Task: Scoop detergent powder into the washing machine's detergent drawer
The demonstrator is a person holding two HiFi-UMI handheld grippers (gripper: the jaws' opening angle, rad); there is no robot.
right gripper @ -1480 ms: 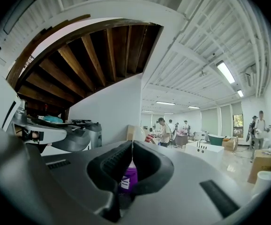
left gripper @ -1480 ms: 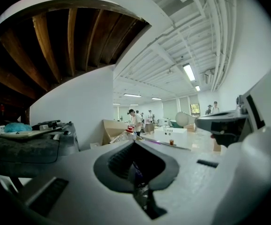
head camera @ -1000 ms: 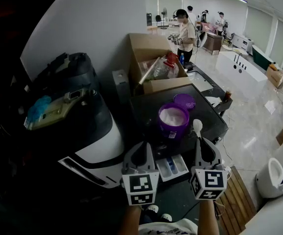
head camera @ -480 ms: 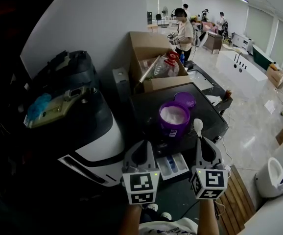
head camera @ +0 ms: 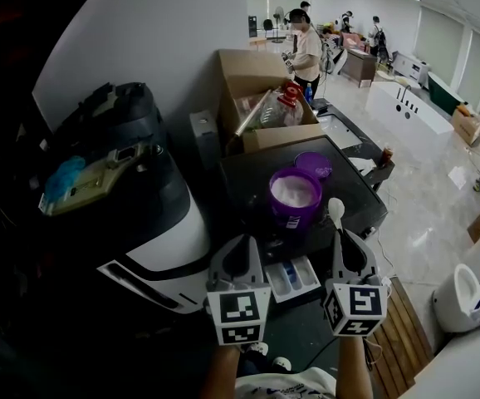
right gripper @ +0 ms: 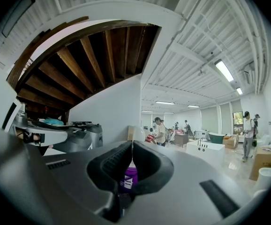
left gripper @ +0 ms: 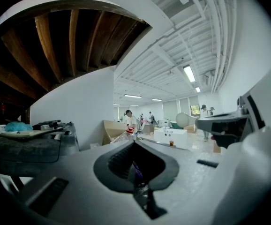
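Checker: Items in reach, with gripper states?

Operator: Item one, right gripper (head camera: 342, 243): clenched on the handle of a white scoop (head camera: 335, 214). The handle runs along the jaws, with the bowl at the far end pointing away from me. I cannot tell whether the bowl carries powder. Item two, left gripper (head camera: 238, 252): jaws pressed together, nothing between them.

Checker: Task pieces?

Operator: Item three, purple detergent tub (head camera: 295, 204): upright on the dark tabletop (head camera: 352, 194) and open, white powder (head camera: 294, 191) near the rim, purple lid (head camera: 313, 165) lying just behind it. Item four, detergent drawer (head camera: 291, 279): pulled out of the washing machine (head camera: 161, 243), low between my two grippers, nearer to me than the tub.

Checker: Bearing for the next move?

Operator: The tub lies ahead and slightly left of the scoop bowl, near but apart, and the right gripper is the closer of the two. My judgement: dip forward-left into the powder, then draw back and down to the drawer. Hazard: spilling between tub and drawer
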